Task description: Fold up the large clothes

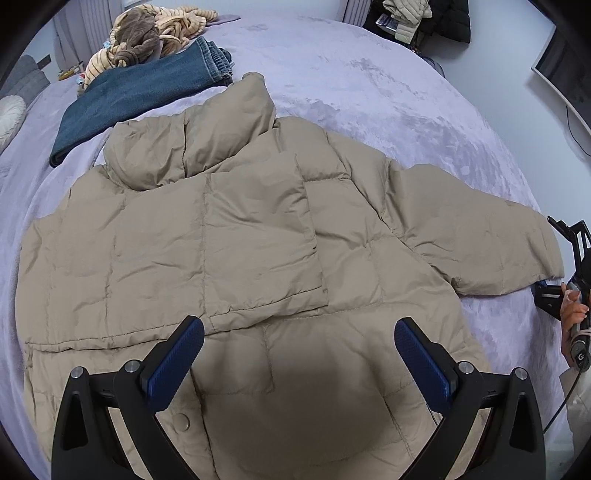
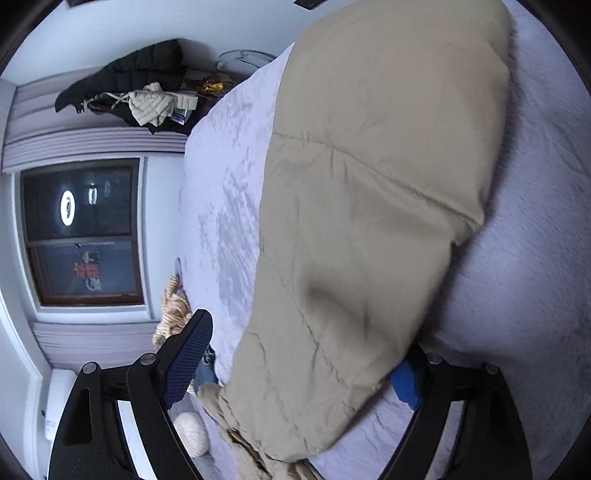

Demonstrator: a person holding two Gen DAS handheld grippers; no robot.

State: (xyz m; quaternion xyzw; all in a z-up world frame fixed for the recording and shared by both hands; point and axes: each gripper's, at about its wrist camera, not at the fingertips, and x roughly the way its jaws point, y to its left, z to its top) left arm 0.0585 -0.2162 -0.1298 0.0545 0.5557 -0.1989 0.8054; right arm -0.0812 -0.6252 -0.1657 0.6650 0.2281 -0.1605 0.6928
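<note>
Left gripper [image 1: 299, 363] spread wide, blue pads [image 1: 176, 363] well apart, hovering over the lower part of the beige puffer jacket [image 1: 236, 240] and pinching nothing. Jacket spread flat across the lavender bed cover [image 1: 369, 85], collar [image 1: 192, 144] puffed up at the far side, one sleeve [image 1: 258, 240] already folded across the body, its cuff end toward the gripper. Other sleeve [image 1: 491, 240] stretched out to the right, its cuff near the right edge of the left wrist view, just beside the right gripper [image 1: 569, 266] and the hand [image 1: 574, 314] that holds it. One snap button [image 1: 182, 421] visible on the jacket hem near the left pad. Folded blue jeans [image 1: 140, 96] lying just beyond the collar to the left, with a heap of striped and brown plush fabric [image 1: 155, 40] behind them. More clothes piled at the far right corner of the bed [image 1: 413, 18].

In the right wrist view, right gripper [image 2: 301, 363] spread around the outstretched sleeve [image 2: 369, 203]: one blue pad [image 2: 190, 362] clear on the left side, apart from the fabric, the other pad [image 2: 404, 384] mostly hidden under the cuff end and touching it. Not pressed together on the cloth. Sleeve running away from the camera across the bed cover [image 2: 229, 203], somewhat blurred. Dark window [image 2: 81, 236] on the wall to the left, dark and pale garments [image 2: 147, 96] heaped beyond the bed, a pale round cushion [image 2: 192, 432] low beside the left finger.
</note>
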